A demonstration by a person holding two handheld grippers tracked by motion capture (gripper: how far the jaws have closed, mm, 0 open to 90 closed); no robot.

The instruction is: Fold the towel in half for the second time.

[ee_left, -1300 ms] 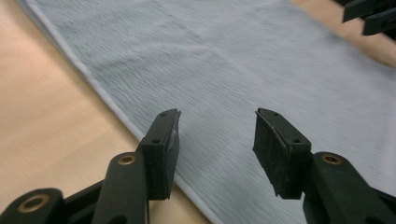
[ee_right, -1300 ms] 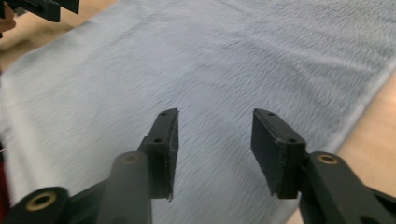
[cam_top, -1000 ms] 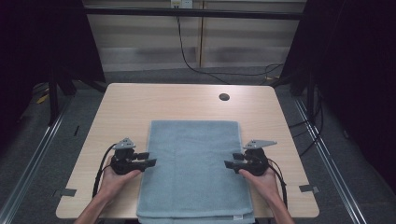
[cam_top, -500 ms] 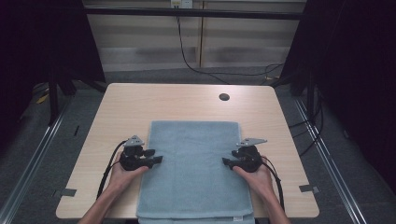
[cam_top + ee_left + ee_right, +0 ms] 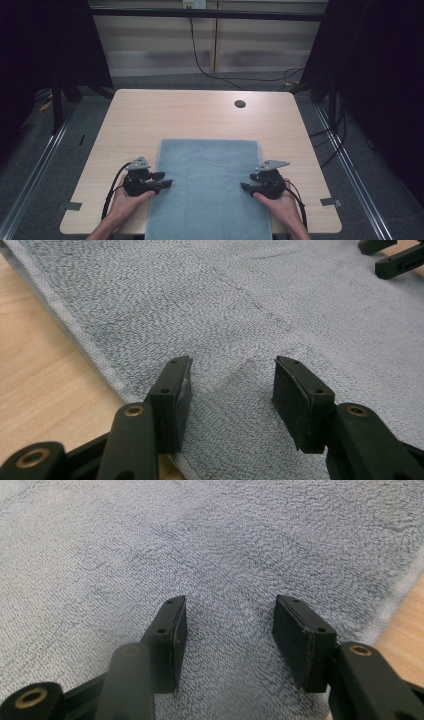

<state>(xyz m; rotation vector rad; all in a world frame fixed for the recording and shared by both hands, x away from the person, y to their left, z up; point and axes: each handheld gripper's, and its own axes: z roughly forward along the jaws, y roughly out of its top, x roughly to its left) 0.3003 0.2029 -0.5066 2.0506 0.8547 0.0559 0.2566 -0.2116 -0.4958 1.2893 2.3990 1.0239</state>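
Between the pads (image 5: 176, 390) of the left gripper (image 5: 230, 390) lies nothing but terry: its jaws stand apart, nothing pinched, poised over the left edge of the grey-blue towel (image 5: 209, 190), and from above that left gripper (image 5: 167, 184) points inward across the hem. The right gripper (image 5: 230, 630) mirrors it at the towel's right edge, where the high view shows it (image 5: 243, 186) aimed toward the middle; its jaws have just been closing a little, yet they remain apart with cloth lying below the gap, not clamped. From there the towel spreads flat over the near half of the wooden table (image 5: 140, 115), its near end hanging over the table's near edge between the person's forearms. It looks soft, limp and light, with a thick pile that should give the pads good bite and no risk of damage, though it will sag and fold wherever it is unsupported. I would judge the side hems the best hold, each pinched through the full layer, both sides lifted together. A small round hole (image 5: 240, 104) sits far off, well apart.
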